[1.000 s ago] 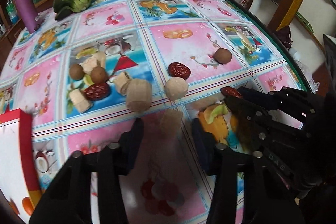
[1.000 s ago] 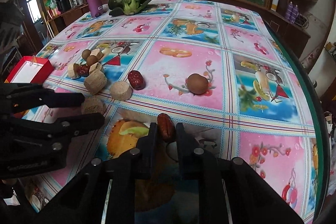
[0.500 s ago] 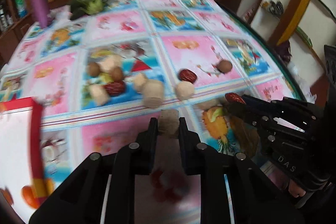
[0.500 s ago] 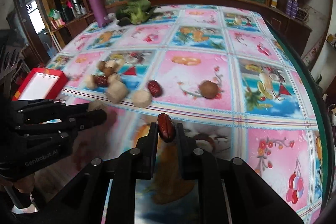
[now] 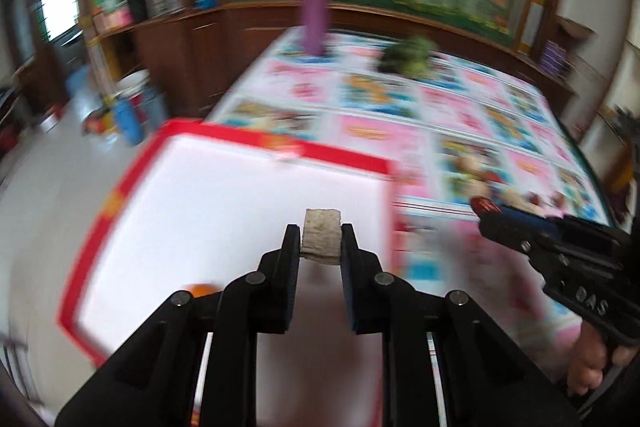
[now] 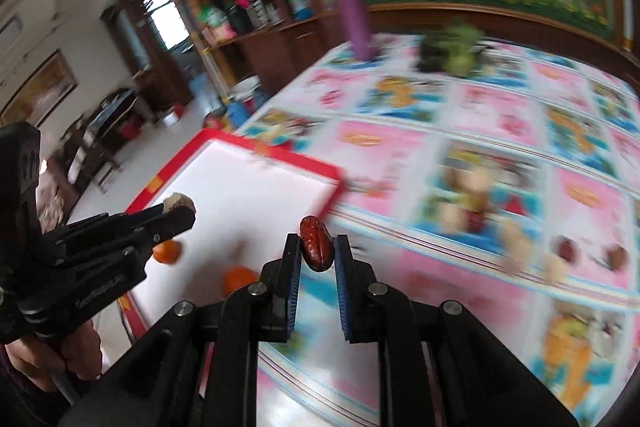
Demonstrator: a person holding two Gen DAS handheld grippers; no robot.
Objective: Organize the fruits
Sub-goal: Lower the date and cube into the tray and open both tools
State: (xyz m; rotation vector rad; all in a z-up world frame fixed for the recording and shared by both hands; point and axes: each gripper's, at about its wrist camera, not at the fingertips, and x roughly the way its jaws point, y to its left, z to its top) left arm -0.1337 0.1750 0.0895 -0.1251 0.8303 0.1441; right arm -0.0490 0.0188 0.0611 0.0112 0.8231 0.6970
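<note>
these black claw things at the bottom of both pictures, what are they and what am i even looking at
They are hand-held grippers, one in each of a person's hands, each with a wide-angle camera looking along its two fingers. So one picture is the left gripper's view and the other is the right gripper's; each also shows the other gripper at its edge.

The left gripper is shut on a pale beige chunk. The right gripper is shut on a dark red date.

Below is a table under a colourful fruit-print cloth. A red-rimmed white tray holds two small orange fruits. More brown, beige and red pieces lie blurred on the cloth, with a purple bottle and leafy greens at the far end.
</note>
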